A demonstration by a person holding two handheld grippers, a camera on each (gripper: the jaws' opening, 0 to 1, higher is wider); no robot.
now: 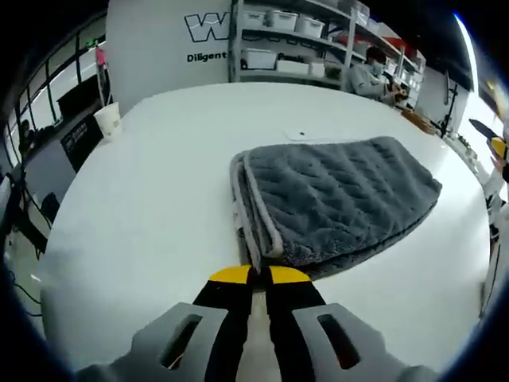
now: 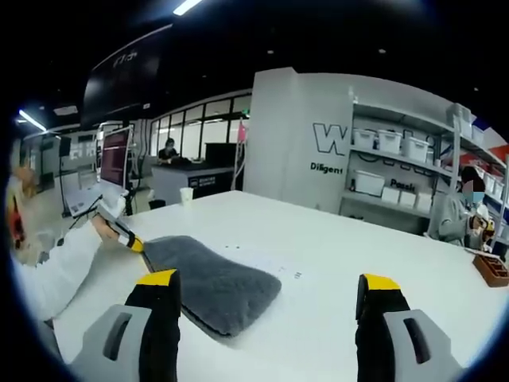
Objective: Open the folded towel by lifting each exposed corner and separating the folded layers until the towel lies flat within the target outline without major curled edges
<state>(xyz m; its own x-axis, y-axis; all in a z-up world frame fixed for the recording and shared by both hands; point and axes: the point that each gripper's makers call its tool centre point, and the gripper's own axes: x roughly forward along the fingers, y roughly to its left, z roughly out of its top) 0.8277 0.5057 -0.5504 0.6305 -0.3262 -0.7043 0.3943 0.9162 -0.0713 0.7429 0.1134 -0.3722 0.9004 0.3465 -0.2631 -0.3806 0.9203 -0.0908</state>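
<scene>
Your folded grey towel (image 1: 334, 199) lies on the white table (image 1: 151, 207), and in the left gripper view your left gripper (image 1: 259, 276) has its jaws pressed together on the towel's near corner. The right gripper view shows your right gripper (image 2: 270, 293) spread wide above the table, with the towel (image 2: 211, 282) by its left jaw. Behind the table are shelves of white bins (image 2: 382, 163), and a paper cup (image 1: 108, 119) stands at the table's far edge.

The towel (image 1: 338, 195) is grey with wavy lines. The table (image 1: 159, 199) is white. The left gripper (image 1: 259, 275) has yellow tips.
</scene>
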